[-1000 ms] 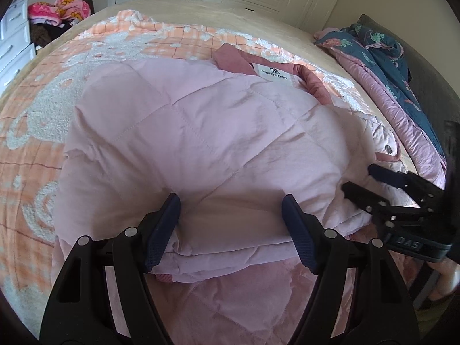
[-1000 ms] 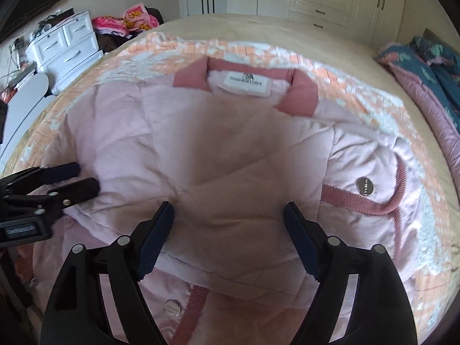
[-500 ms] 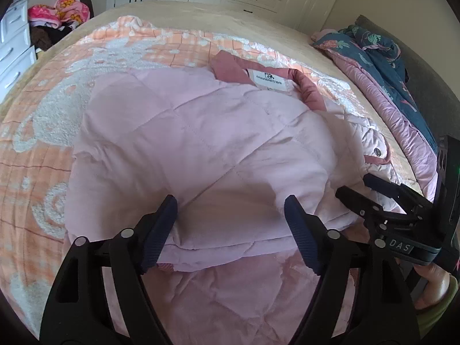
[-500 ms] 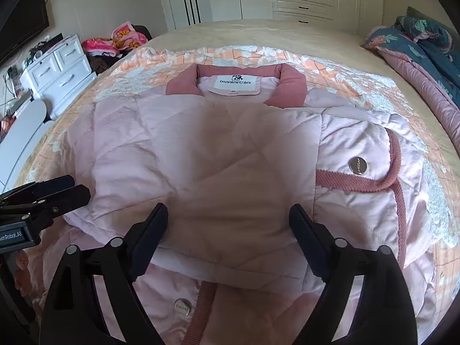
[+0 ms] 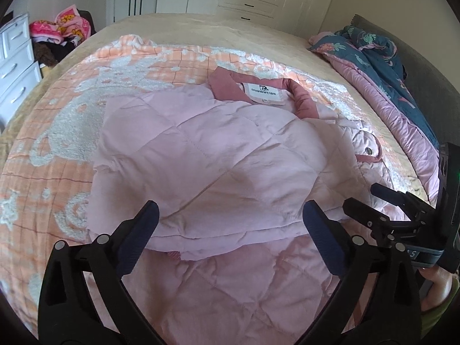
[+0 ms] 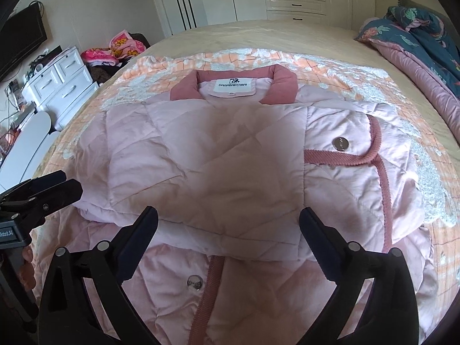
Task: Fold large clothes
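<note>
— Room around the pale pink quilted padded jacket (image 6: 224,155)?

— Plenty. It lay mid-bed on the orange-and-white checked fleece blanket (image 5: 72,132), with bare blanket on its left and beyond the collar; the rumpled blue floral and pink duvet (image 6: 425,46) sat well apart along the right edge.

— Texture and shape?

— Puffy diamond stitching, dusty-rose ribbed trim (image 6: 382,178), round metal snaps. The lower part was folded up over the body.

— Which way did it point?

— Long axis ran away from both cameras, rose collar (image 6: 233,84) at the far end.

— Fingers?

— Left gripper (image 5: 230,224) and right gripper (image 6: 228,227) were both spreading, released, hovering above the folded edge, gripping nothing.
</note>
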The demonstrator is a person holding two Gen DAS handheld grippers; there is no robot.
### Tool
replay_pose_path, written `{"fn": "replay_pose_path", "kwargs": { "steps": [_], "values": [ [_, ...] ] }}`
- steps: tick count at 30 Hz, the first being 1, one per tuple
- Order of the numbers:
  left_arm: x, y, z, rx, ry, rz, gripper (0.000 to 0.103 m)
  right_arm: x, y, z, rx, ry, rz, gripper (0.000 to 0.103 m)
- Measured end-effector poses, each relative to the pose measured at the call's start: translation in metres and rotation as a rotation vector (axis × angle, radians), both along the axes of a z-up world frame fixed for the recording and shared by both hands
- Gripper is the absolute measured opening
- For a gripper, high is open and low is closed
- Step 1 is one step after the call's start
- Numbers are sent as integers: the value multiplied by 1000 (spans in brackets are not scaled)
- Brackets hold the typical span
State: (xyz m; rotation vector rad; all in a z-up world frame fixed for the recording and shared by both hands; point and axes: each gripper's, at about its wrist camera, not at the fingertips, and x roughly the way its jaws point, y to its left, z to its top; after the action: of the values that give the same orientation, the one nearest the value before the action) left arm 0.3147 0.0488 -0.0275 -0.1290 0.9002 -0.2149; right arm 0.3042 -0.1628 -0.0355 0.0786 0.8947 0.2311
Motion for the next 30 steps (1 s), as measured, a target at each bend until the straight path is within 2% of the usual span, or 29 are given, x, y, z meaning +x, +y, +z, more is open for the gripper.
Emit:
{"fn": "replay_pose_path", "kwargs": {
  "steps": [7, 17, 30],
  "values": [
    [-4, 8, 10, -25, -1, 31, 94, -14, -10, 19, 7, -30, -30, 98],
    [-14, 6, 28, -8, -25, 34, 94, -38, -13, 39, -4, -67, -45, 99],
    [-38, 3, 66, -9, -119, 18, 94, -78, -15, 65, 13, -137, -50, 99]
  ]
}}
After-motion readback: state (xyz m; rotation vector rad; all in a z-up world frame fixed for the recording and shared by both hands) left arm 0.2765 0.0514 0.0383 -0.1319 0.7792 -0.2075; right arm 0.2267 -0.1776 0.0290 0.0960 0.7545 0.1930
